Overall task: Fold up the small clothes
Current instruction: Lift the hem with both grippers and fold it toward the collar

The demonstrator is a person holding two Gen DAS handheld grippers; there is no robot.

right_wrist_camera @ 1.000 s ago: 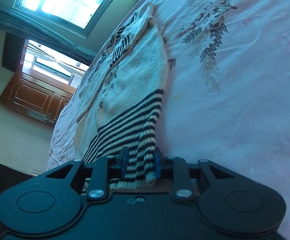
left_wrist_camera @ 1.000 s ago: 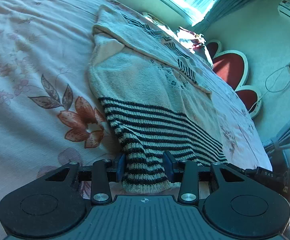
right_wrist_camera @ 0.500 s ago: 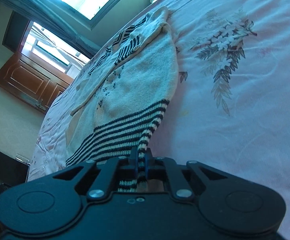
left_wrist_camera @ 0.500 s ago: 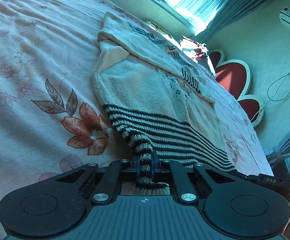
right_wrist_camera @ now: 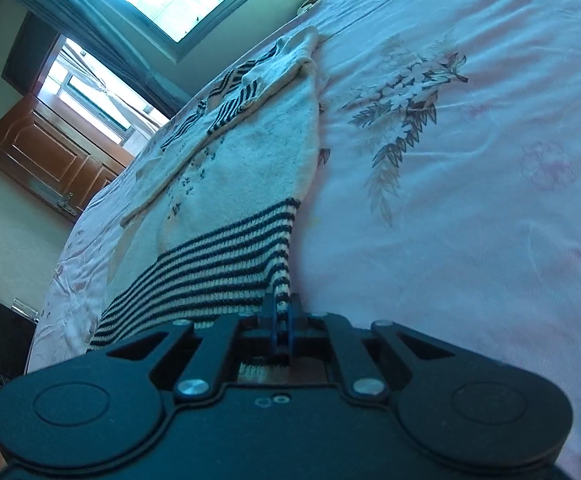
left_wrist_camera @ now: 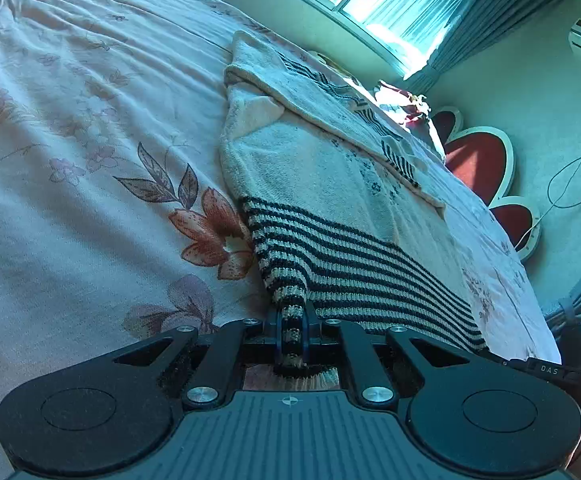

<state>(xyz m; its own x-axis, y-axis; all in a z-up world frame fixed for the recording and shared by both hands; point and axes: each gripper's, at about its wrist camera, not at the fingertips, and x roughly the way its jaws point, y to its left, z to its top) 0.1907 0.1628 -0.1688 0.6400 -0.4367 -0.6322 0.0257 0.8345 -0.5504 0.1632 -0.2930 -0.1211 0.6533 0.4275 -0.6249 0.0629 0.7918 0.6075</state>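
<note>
Garment: we see a small knitted sweater (left_wrist_camera: 322, 184), cream with a dark striped hem, lying flat on the floral bedsheet (left_wrist_camera: 90, 128), its sleeves folded across the body.
Left gripper (left_wrist_camera: 292, 330): its jaws are nearly together and pinch the left corner of the striped hem (left_wrist_camera: 354, 264); the knit bunches into a ridge between the pads.
Right gripper (right_wrist_camera: 282, 330): its jaws are also narrow, and they clamp the right corner of the same hem (right_wrist_camera: 218, 268).
Step in hand: we judge that both corners are taken, so that the hem can be lifted and carried toward the collar (left_wrist_camera: 246, 68).
Risk one: each bite holds only a thin edge of knit, so a quick lift may pull a corner out.
Risk two: if our two hands rise unevenly, the fold line will go askew and the hem will land crooked.
Risk three: the folded sleeves lie loose on top; dragging instead of lifting could slide them open.
Risk four: the sheet under the hem may be caught too; we cannot tell this from either view.
</note>
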